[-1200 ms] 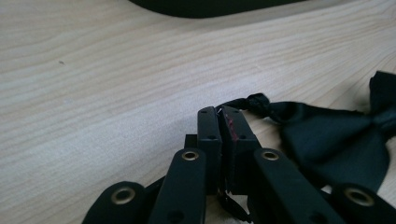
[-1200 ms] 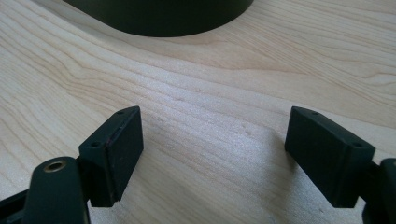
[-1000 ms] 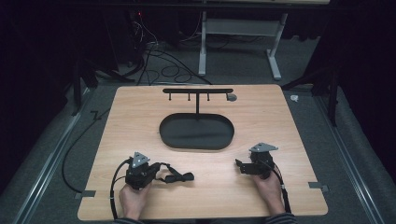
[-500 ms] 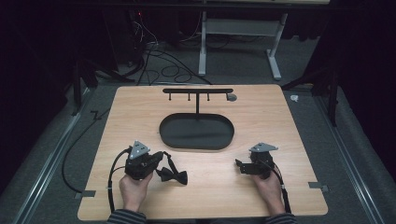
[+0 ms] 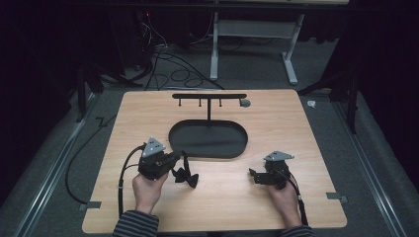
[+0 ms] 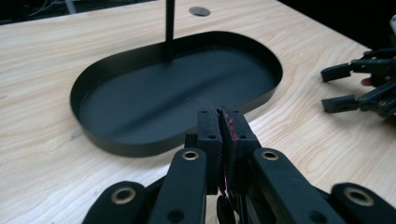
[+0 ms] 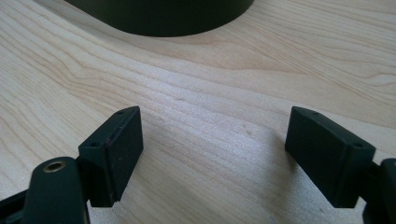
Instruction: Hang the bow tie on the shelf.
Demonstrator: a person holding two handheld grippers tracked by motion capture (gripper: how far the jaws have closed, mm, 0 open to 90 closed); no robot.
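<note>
My left gripper [image 5: 176,161] is shut on a small black bow-shaped item with a thin loop [image 5: 186,176], which hangs from the jaws just above the table. In the left gripper view the jaws [image 6: 221,117] are pressed together with a thin dark strip between the pads. A black oval tray [image 5: 217,142] lies just beyond, and a T-shaped stand with small hooks [image 5: 209,97] rises from it. My right gripper [image 5: 254,177] rests near the front right of the table, open with nothing between its fingers [image 7: 116,149].
The light wooden table [image 5: 296,128] has bare space to the right and left of the tray [image 6: 140,100]. The stand's post [image 6: 169,23] rises at the tray's far side. A small grey round fitting [image 5: 244,103] sits near the back. Cables trail off both grippers.
My left gripper has risen off the table and carried the black bow-shaped item up and a little toward the tray. The right gripper has stayed in place.
</note>
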